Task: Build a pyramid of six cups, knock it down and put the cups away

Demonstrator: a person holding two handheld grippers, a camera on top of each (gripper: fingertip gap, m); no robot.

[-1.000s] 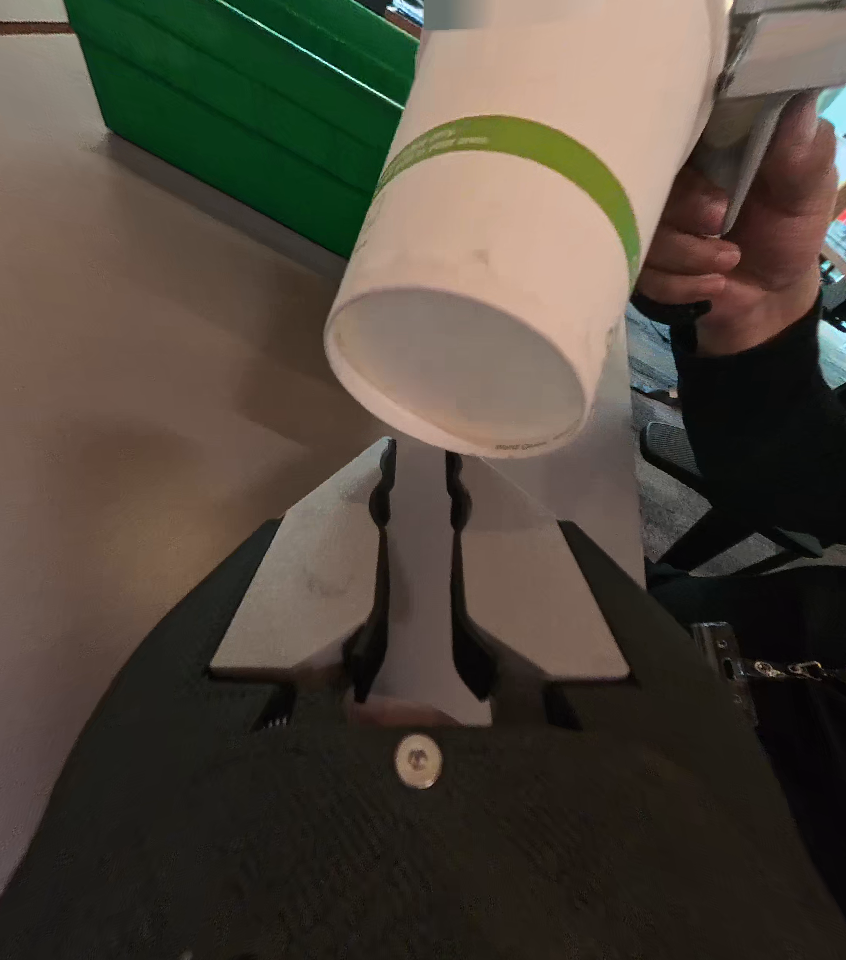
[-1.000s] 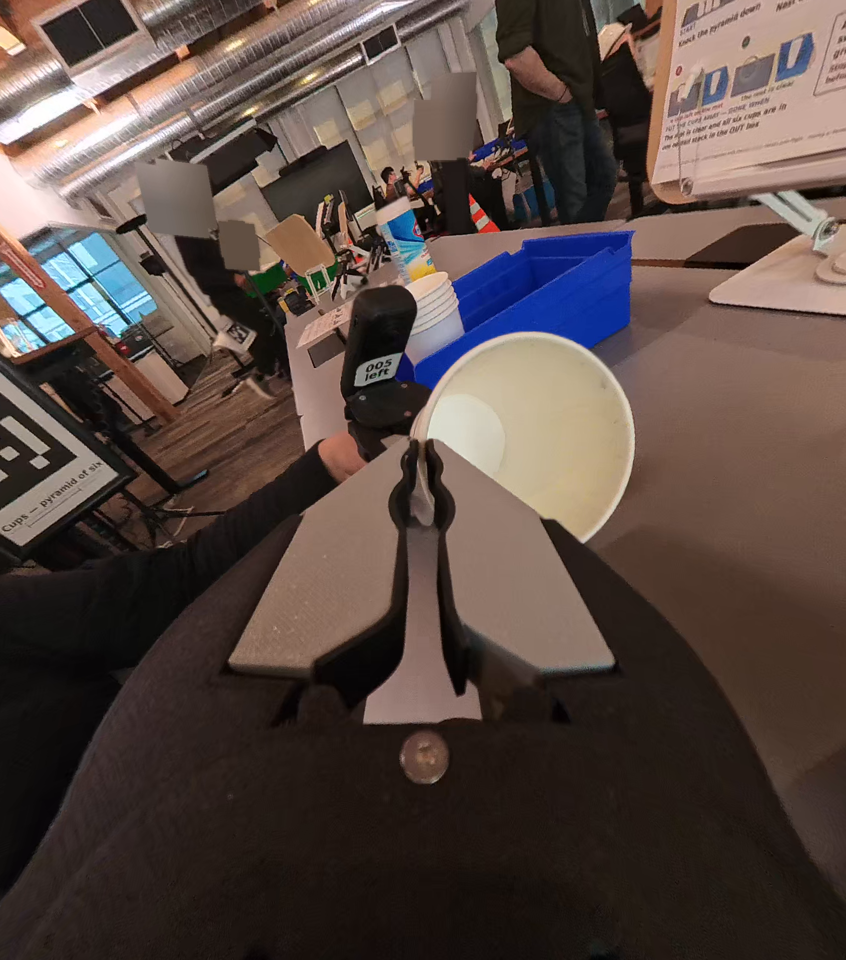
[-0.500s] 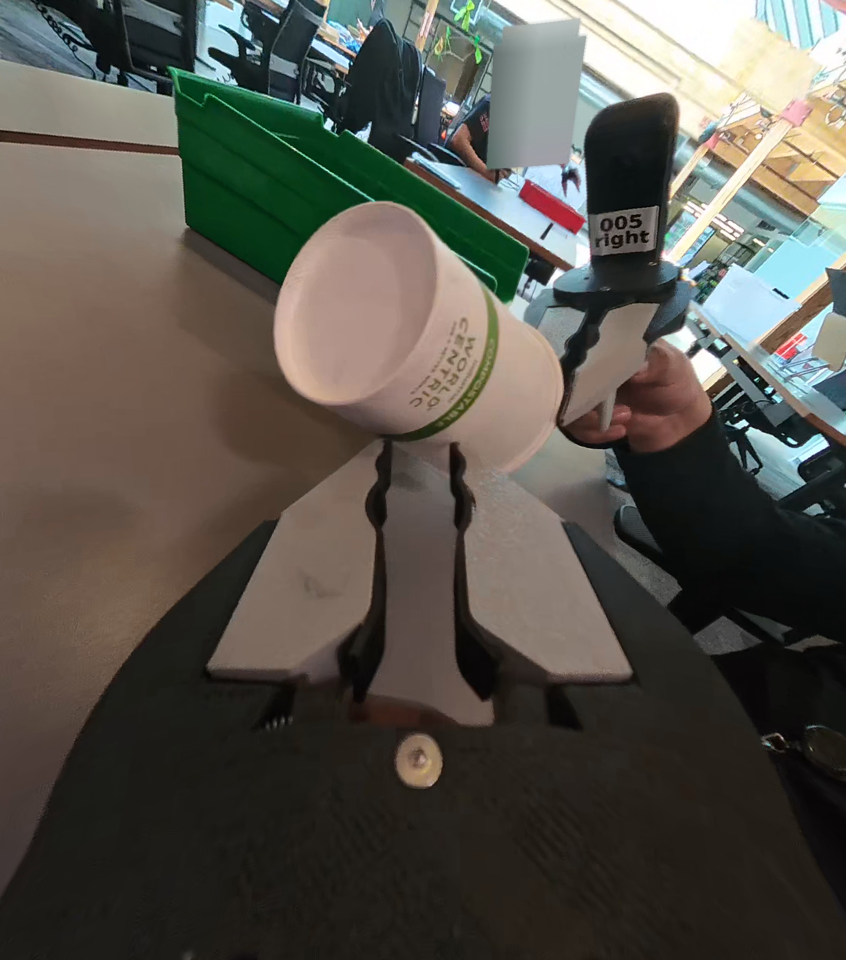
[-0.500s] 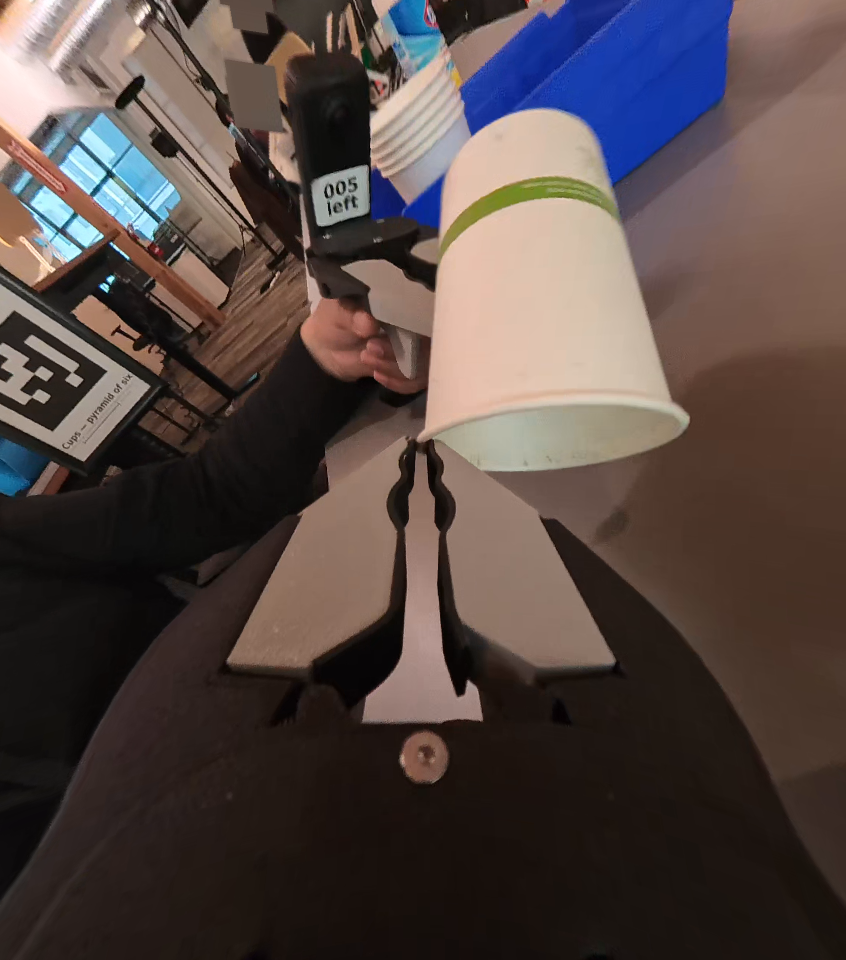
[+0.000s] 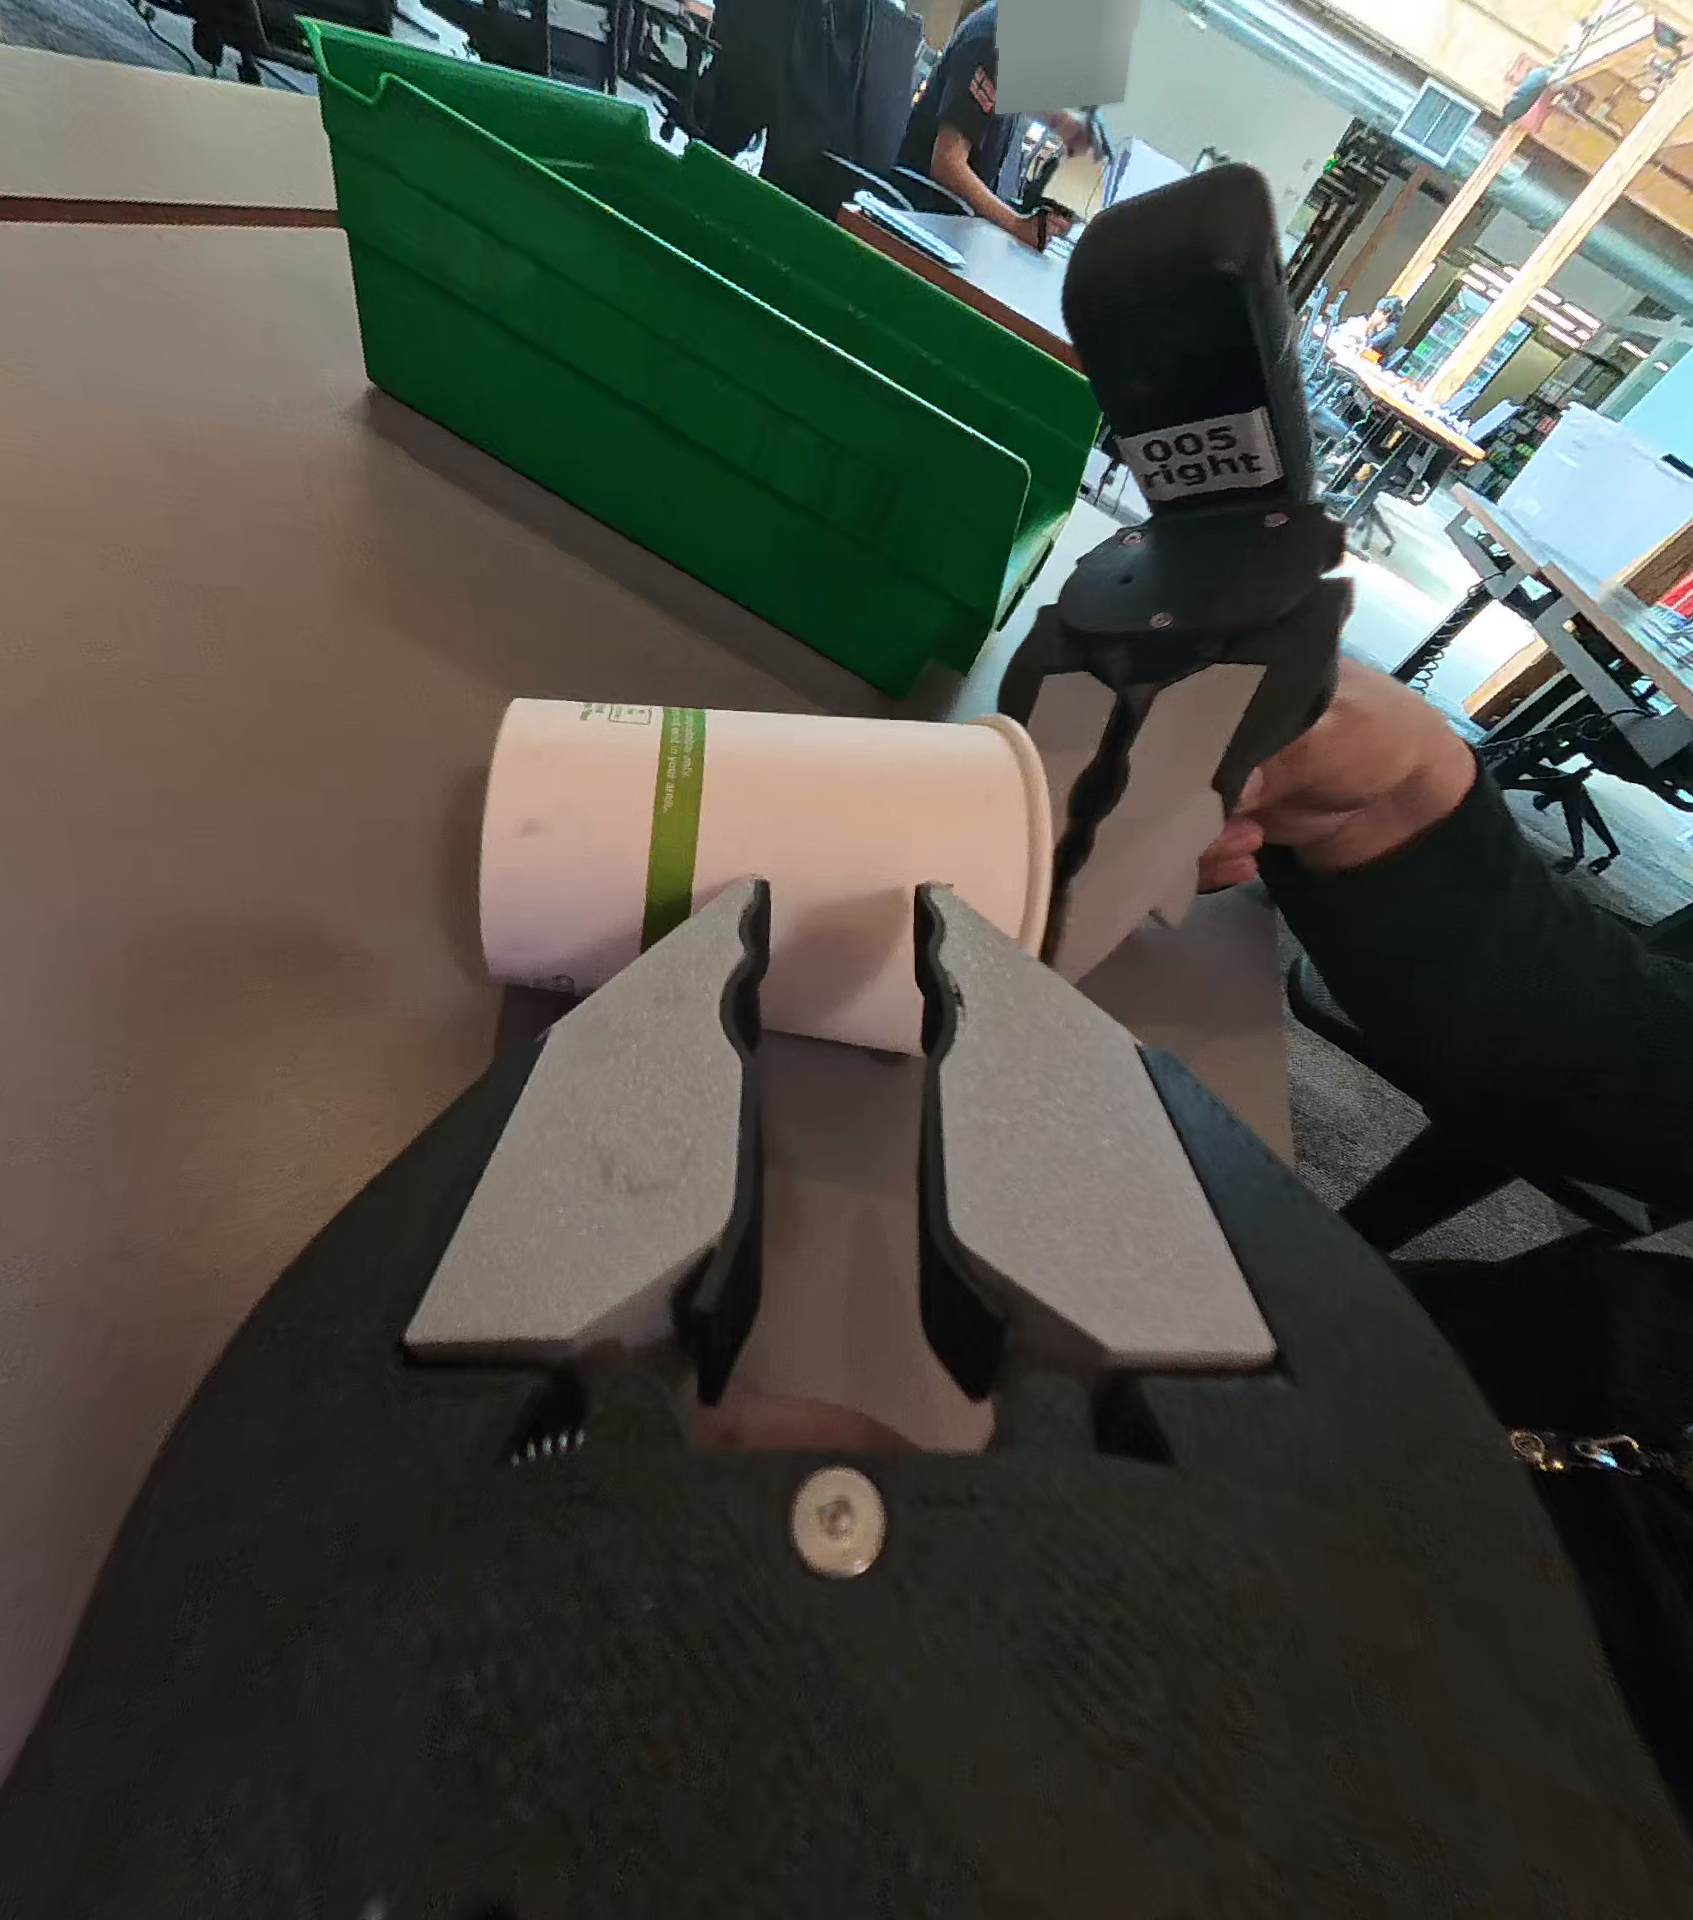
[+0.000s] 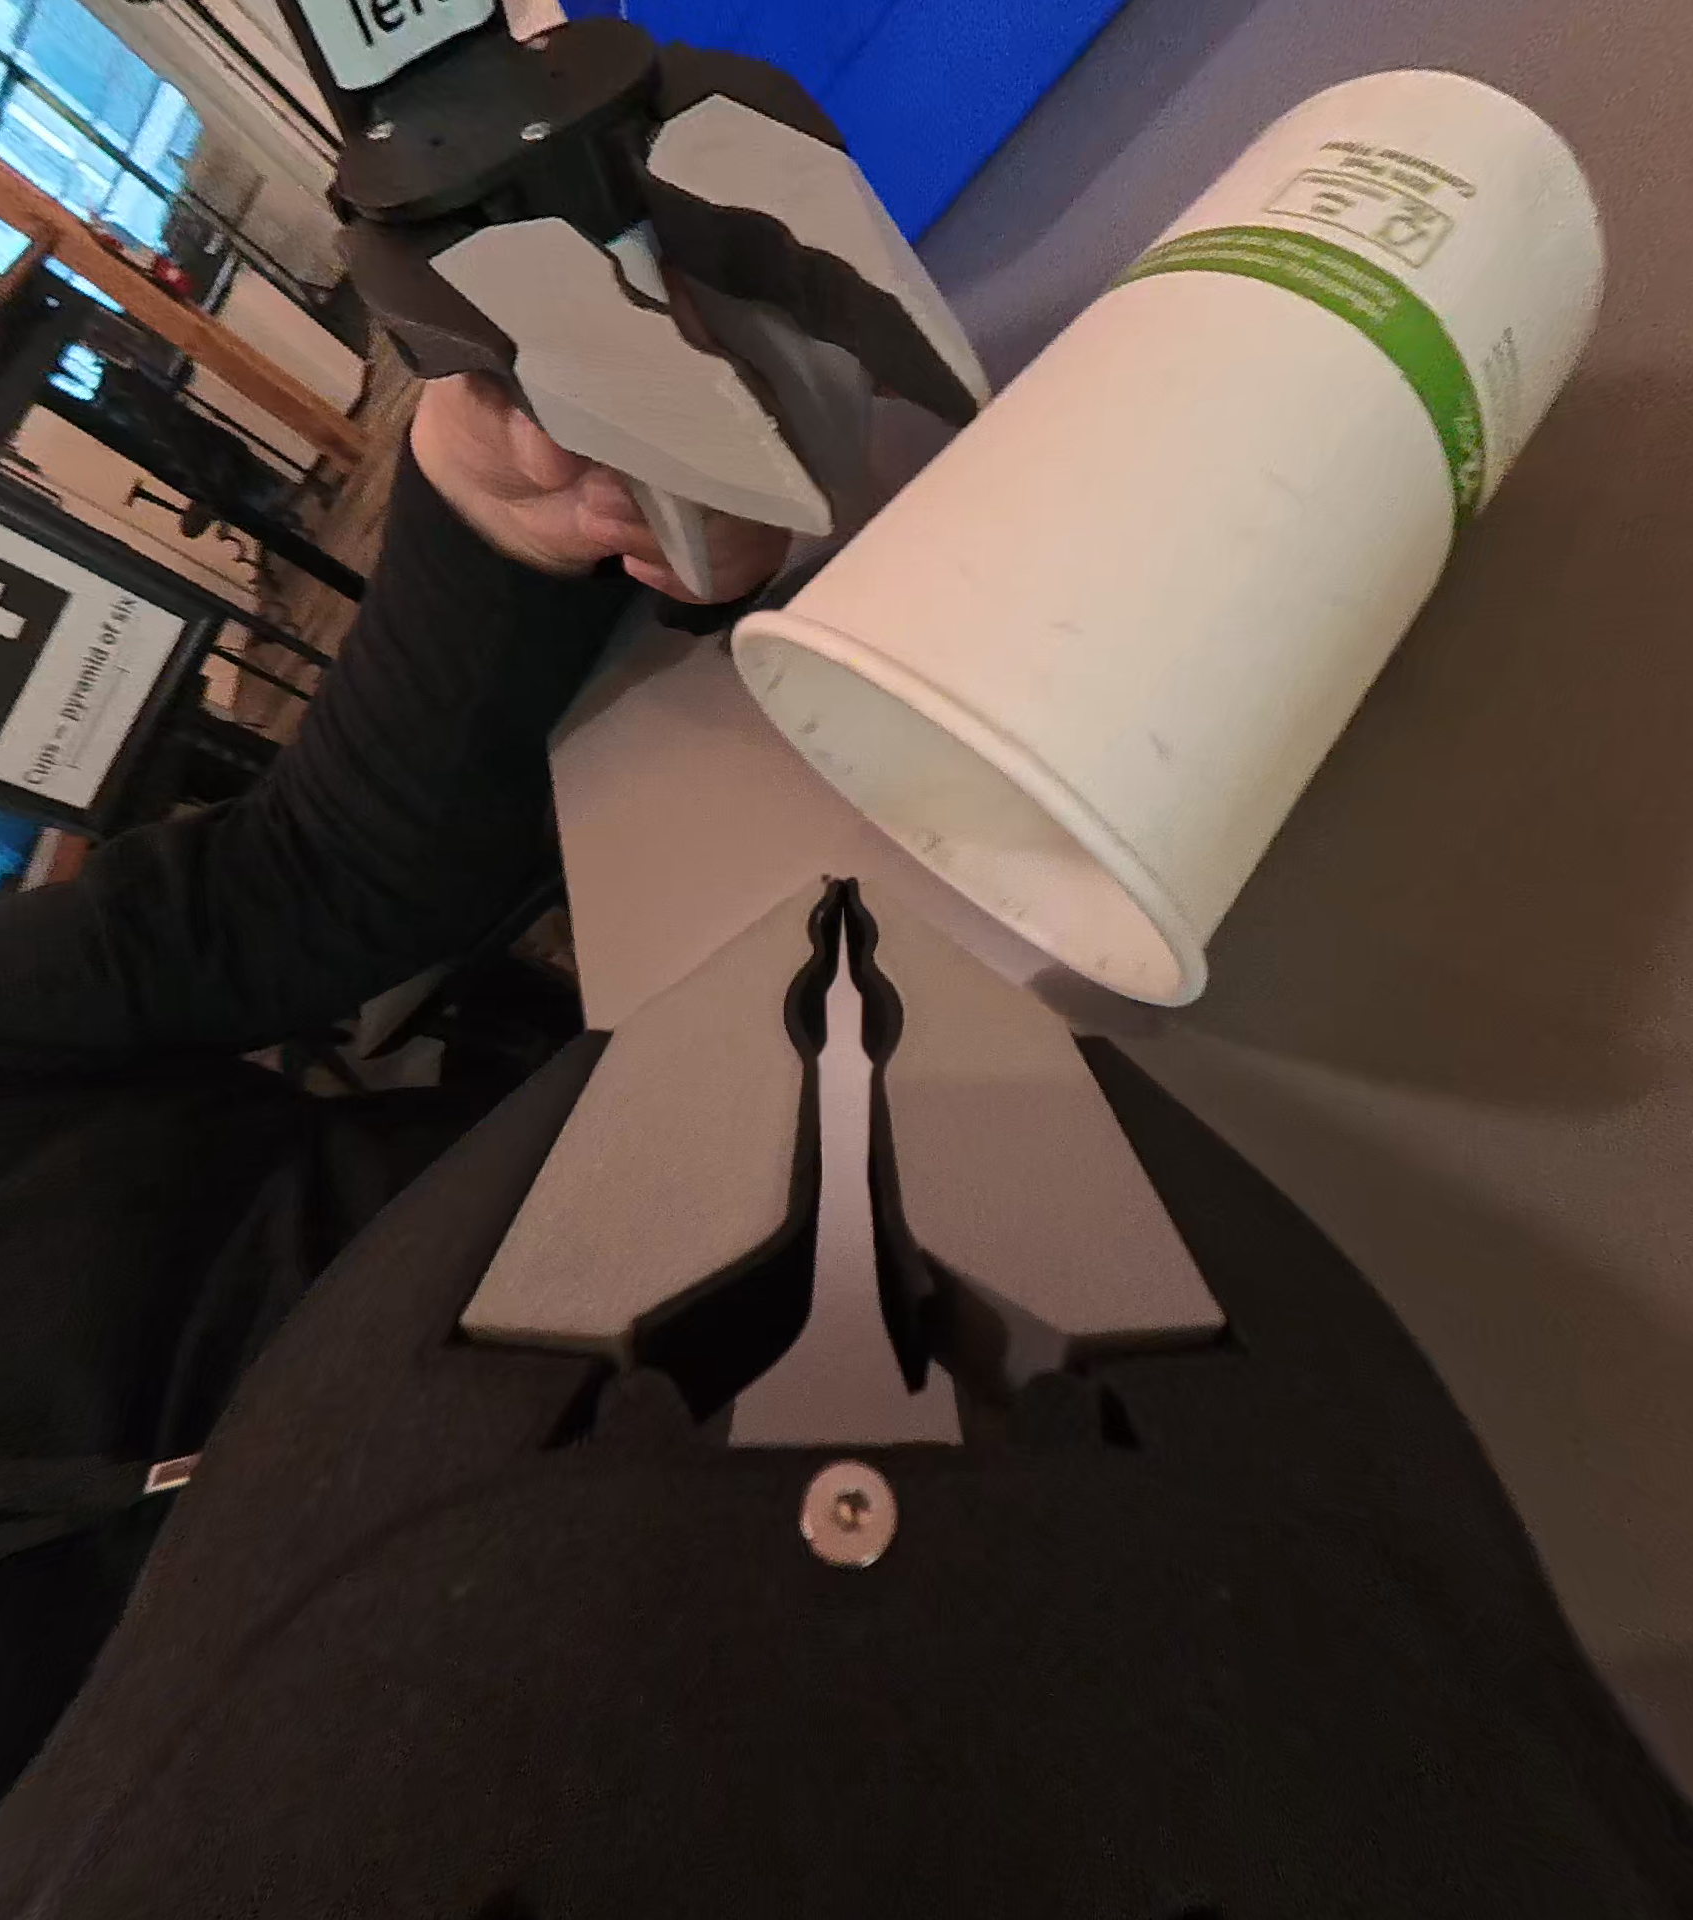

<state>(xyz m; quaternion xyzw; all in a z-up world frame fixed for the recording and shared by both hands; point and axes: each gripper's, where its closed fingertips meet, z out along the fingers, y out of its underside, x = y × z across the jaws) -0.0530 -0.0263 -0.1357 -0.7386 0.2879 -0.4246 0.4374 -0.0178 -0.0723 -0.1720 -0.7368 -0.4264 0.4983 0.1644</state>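
Note:
One white paper cup with a green band (image 5: 821, 831) lies on its side on the tan table (image 5: 146, 623), base to the left and rim to the right. It also shows in the right wrist view (image 6: 1185, 520), mouth towards the camera. My left gripper (image 5: 842, 914) is slightly open and empty, its tips just in front of the cup's side. My right gripper (image 6: 842, 883) is shut, tips right beside the cup's rim, with no cup wall visible between them. It shows in the left wrist view (image 5: 1065, 914) at the rim. The left gripper (image 6: 873, 457) hangs over the cup.
A green bin (image 5: 717, 395) stands on the table behind the cup. A blue bin (image 6: 925, 94) stands at the far side. A framed black and white marker sign (image 6: 11, 644) stands off the table's left. The table edge runs close by the right gripper. Across from one pair of fingers to the other is roughly 7 cm.
The right gripper has swung the cup down out of the air, and the cup now lies on its side on the table. The left gripper's opening looks unchanged.

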